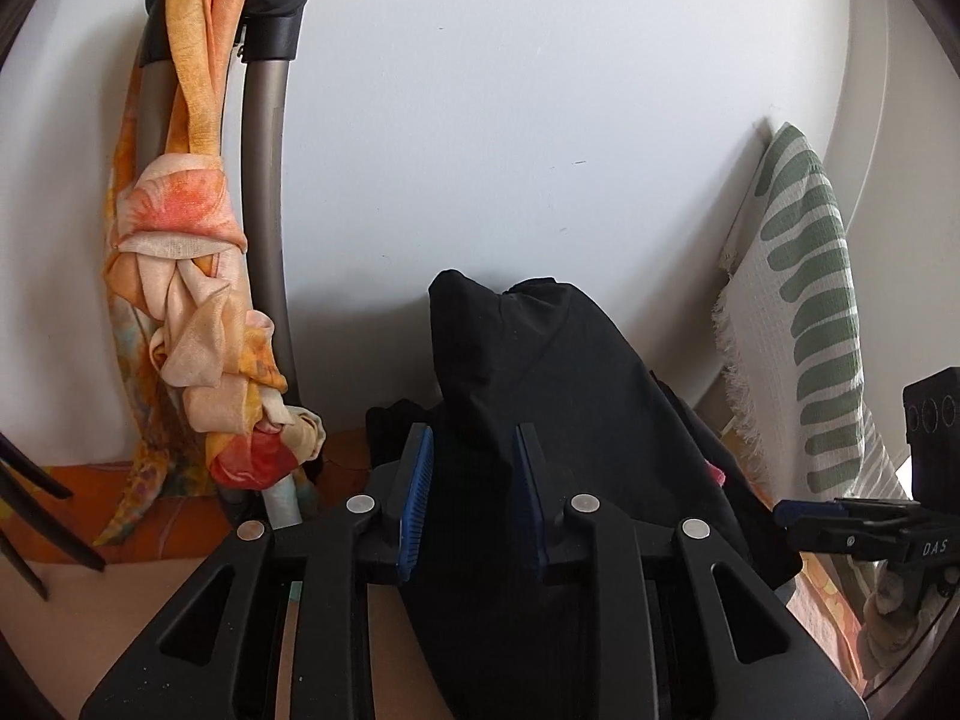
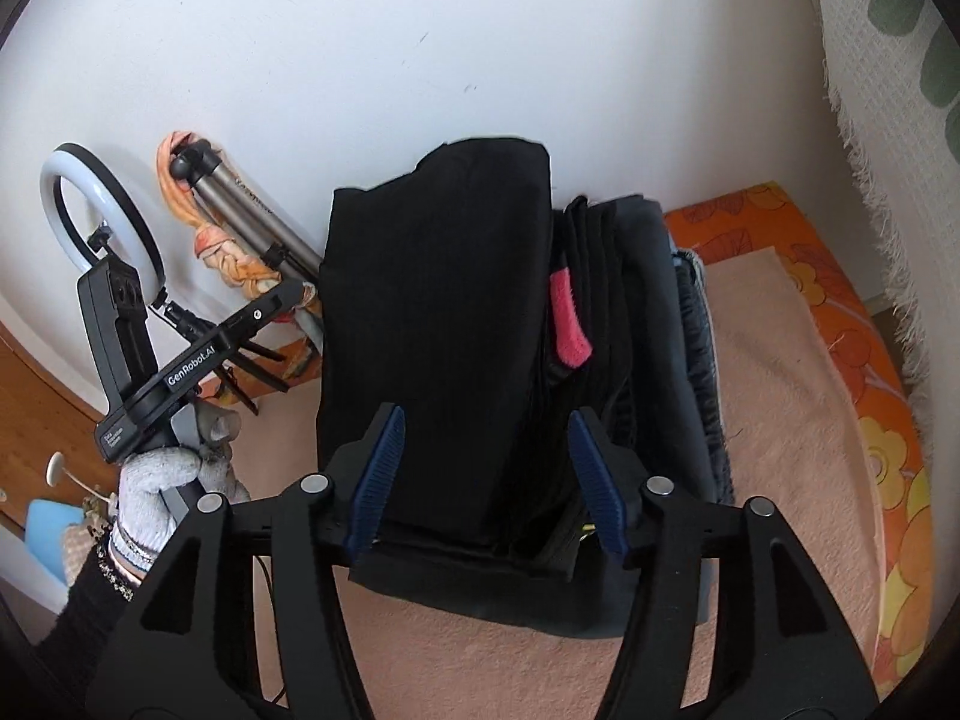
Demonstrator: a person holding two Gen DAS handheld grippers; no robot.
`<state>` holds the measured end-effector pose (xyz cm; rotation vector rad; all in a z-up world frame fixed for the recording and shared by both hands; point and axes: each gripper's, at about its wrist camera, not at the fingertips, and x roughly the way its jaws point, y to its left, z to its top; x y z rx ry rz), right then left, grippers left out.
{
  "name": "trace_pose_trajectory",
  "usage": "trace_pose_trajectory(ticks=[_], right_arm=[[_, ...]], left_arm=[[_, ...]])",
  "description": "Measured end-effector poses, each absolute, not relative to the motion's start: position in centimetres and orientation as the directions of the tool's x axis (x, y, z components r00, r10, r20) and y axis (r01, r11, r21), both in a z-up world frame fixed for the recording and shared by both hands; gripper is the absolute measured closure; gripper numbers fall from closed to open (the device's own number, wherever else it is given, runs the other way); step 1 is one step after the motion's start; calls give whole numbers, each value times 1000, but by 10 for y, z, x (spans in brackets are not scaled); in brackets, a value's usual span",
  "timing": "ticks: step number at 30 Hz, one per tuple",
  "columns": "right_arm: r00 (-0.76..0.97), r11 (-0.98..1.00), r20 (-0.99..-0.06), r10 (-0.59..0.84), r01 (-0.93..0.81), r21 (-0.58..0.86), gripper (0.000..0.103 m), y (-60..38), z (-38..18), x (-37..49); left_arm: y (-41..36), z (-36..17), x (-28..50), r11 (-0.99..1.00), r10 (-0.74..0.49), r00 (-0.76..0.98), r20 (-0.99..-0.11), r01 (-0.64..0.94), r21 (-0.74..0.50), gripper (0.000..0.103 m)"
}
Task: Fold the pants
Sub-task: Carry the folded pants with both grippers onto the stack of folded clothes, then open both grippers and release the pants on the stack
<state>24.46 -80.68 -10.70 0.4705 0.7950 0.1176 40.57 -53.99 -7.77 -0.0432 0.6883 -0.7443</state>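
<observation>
Where black pants [image 2: 438,312] top the pile, lower garments [image 2: 654,312] mostly hidden

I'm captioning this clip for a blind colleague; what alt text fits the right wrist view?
Folded black pants lie on top of a stack of dark clothes against a white wall, between the open fingers of the right gripper. The stack rests on a peach blanket; at left, a gloved hand holds the left gripper.
</observation>
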Motion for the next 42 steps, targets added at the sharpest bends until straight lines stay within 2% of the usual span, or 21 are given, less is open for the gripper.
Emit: trace_pose_trajectory(ticks=[3,4,5,7,8,9,16,19,22,26,29,35,40,42], right_arm=[[646,917,-728,229,108,385,42,-792,-128,249],[635,922,-740,220,113,371,48,-788,-134,252],[633,918,-740,229,112,379,64,-786,-138,253],[628,909,-737,249,111,402,86,-783,-143,254],[632,910,-734,248,108,401,91,-783,-142,254],[639,913,-730,244,102,394,93,-782,-139,252],[640,937,-729,245,37,348,95,-794,-116,227],[624,947,-751,214,55,316,95,-803,-120,225],[625,931,-744,237,74,358,95,-816,-124,225],[621,947,-760,193,85,310,95,-816,-127,226],[622,954,-766,165,96,284,96,-817,-130,227],[618,963,-775,130,106,246,96,-816,-135,230],[638,959,-761,117,126,254,93,-816,-126,216],[665,959,-741,94,138,246,88,-812,-116,204]], left_arm=[[-537,-83,402,745,-630,524,-573,615,-256,78],[-538,-83,403,746,-632,525,-571,612,-263,78],[-536,-83,404,747,-634,527,-566,605,-274,78],[-534,-82,408,745,-641,524,-560,601,-290,78],[-533,-81,409,744,-643,527,-556,603,-289,78],[-532,-79,409,740,-648,529,-548,609,-286,78],[-549,-60,402,660,-736,524,-430,698,-278,78],[-569,-58,397,614,-767,488,-416,746,-257,78],[-600,-70,400,598,-749,460,-477,779,-189,78],[-624,-107,431,695,-621,487,-614,705,-143,79],[-620,-139,447,738,-571,470,-673,653,-169,93],[-601,-129,437,742,-592,520,-616,650,-164,93],[-565,-95,431,756,-613,568,-549,624,-198,87],[-553,-85,424,751,-614,569,-547,635,-181,68]])
